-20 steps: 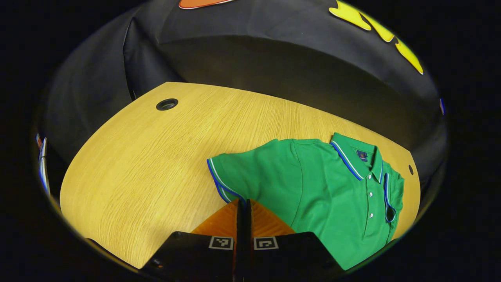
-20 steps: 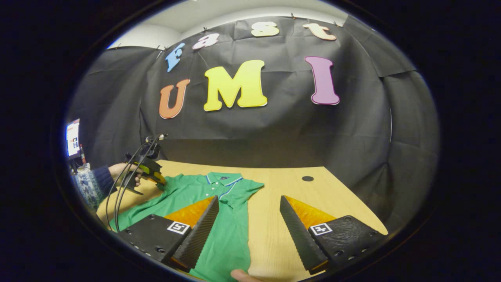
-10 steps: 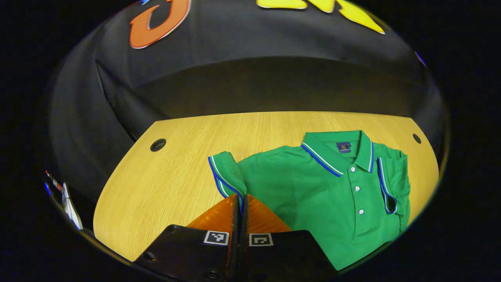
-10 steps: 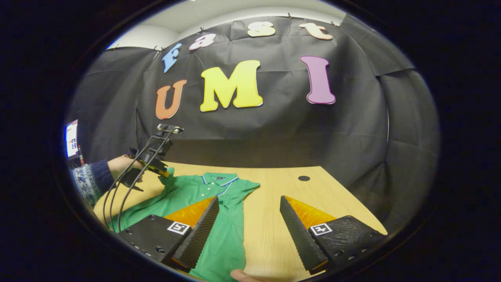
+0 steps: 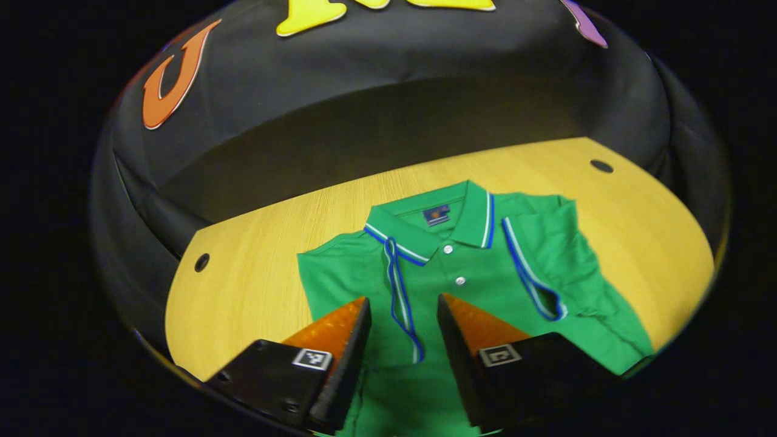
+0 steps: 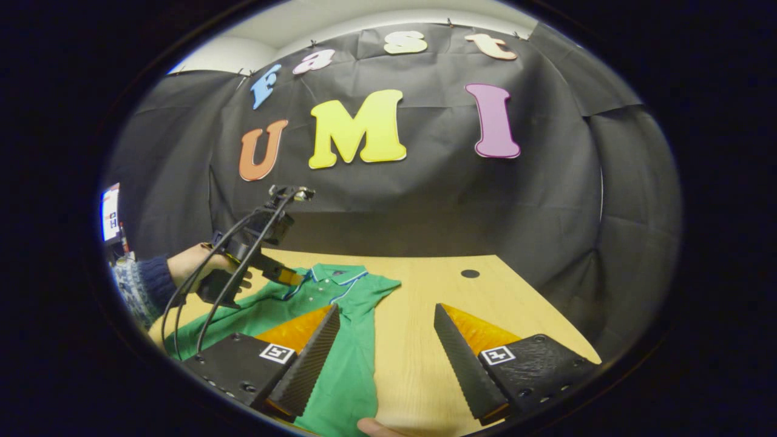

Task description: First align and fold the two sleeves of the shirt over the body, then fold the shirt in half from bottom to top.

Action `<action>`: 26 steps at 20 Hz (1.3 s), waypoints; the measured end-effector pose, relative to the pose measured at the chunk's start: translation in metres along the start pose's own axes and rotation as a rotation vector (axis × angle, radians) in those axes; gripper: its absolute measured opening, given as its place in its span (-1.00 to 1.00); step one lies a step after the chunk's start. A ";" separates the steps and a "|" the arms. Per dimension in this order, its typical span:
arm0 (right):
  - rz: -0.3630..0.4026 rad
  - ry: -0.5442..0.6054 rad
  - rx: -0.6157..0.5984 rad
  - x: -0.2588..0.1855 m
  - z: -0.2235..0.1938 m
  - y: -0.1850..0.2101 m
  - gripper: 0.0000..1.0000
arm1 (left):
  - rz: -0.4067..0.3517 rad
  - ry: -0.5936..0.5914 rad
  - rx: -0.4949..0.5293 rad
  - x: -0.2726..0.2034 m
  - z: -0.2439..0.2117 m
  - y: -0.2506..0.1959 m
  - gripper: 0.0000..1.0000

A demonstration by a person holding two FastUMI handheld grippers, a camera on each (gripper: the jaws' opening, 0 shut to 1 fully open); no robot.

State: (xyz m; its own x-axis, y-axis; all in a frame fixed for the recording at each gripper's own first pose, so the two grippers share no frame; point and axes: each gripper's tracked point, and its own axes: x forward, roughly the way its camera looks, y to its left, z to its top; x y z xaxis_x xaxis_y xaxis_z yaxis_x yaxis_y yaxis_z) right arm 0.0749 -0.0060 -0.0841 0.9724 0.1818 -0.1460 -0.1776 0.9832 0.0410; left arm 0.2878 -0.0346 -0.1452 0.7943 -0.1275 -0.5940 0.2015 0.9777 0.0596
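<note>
Both sleeves lie folded across the green shirt (image 5: 485, 285); left tongs (image 5: 400, 309) and right tongs (image 6: 385, 321), both released, must next grip the hem below.

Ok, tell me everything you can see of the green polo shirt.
The green polo shirt lies flat, front up, on the wooden table, collar toward the booth wall. It looks like knit cotton, with blue-and-white trim on the collar and sleeve cuffs, a small dark label inside the neck and white buttons on the placket. Both sleeves are folded in over the body, their striped cuffs beside the placket. The left tool hangs open over the left cuff; the right tool is open nearby.
</note>
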 end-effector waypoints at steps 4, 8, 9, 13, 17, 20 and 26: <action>-0.007 0.000 -0.004 -0.004 0.002 0.007 0.91 | 0.019 -0.127 -0.059 -0.044 0.026 0.008 1.00; -0.004 -0.031 -0.022 -0.018 0.013 0.021 0.91 | 0.033 -0.235 -0.097 -0.104 0.041 0.015 1.00; -0.001 -0.034 -0.021 -0.022 0.014 0.025 0.91 | 0.034 -0.258 -0.108 -0.119 0.040 0.017 1.00; 0.018 -0.055 -0.040 -0.049 0.025 0.044 0.91 | 0.048 -0.341 -0.156 -0.179 0.024 0.031 1.00; -0.001 -0.103 -0.080 -0.084 0.039 0.049 0.91 | 0.086 -0.400 -0.152 -0.230 -0.009 0.044 1.00; -0.040 -0.125 -0.091 -0.109 0.045 0.043 0.90 | 0.115 -0.423 -0.155 -0.259 -0.037 0.050 1.00; -0.065 -0.095 -0.095 -0.139 0.015 0.038 0.91 | 0.116 -0.404 -0.198 -0.285 -0.107 0.056 1.00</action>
State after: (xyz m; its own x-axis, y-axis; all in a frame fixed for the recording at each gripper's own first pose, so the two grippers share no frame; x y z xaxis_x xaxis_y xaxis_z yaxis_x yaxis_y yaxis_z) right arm -0.0650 0.0061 -0.0471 0.9915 0.1198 -0.0512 -0.1228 0.9906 -0.0598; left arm 0.0113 0.0739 -0.0585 0.9726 -0.0321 -0.2303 0.0163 0.9974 -0.0703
